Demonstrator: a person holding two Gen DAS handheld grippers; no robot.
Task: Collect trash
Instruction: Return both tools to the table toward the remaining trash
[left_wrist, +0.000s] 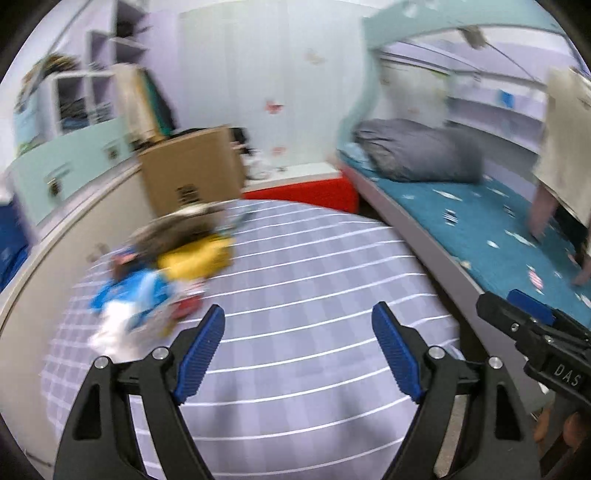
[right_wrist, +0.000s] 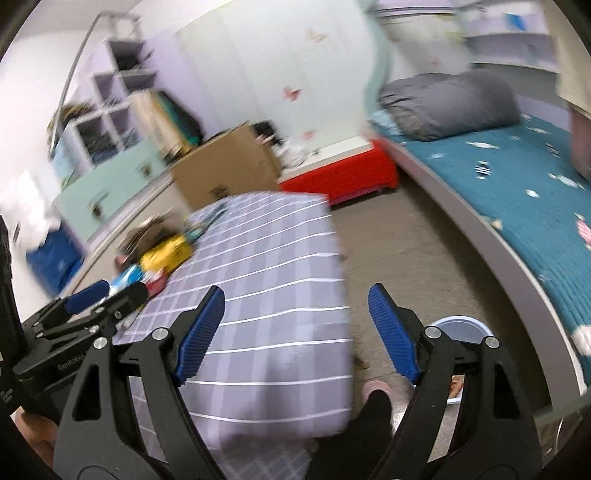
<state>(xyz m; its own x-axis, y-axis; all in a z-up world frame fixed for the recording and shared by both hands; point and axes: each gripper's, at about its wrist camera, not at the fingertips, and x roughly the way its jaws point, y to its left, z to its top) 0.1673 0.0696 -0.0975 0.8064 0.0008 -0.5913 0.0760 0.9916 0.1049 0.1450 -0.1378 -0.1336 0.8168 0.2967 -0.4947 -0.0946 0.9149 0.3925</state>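
Left wrist: left gripper (left_wrist: 298, 341) spread, empty, over checked cloth (left_wrist: 314, 258); blurred trash pile (left_wrist: 162, 273) at cloth's far left; right gripper (left_wrist: 532, 314) just beside. Second person's legs (left_wrist: 554, 221) on teal bed (left_wrist: 480, 214).

Right wrist: right gripper (right_wrist: 295, 330) spread, empty; blue bowl (right_wrist: 460, 328) and slippered foot (right_wrist: 373, 391) on floor; cardboard box (right_wrist: 225, 170) behind cloth.

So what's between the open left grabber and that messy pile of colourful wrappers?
Only bare purple checked cloth lies between the left gripper and the trash pile, seen in the left wrist view.
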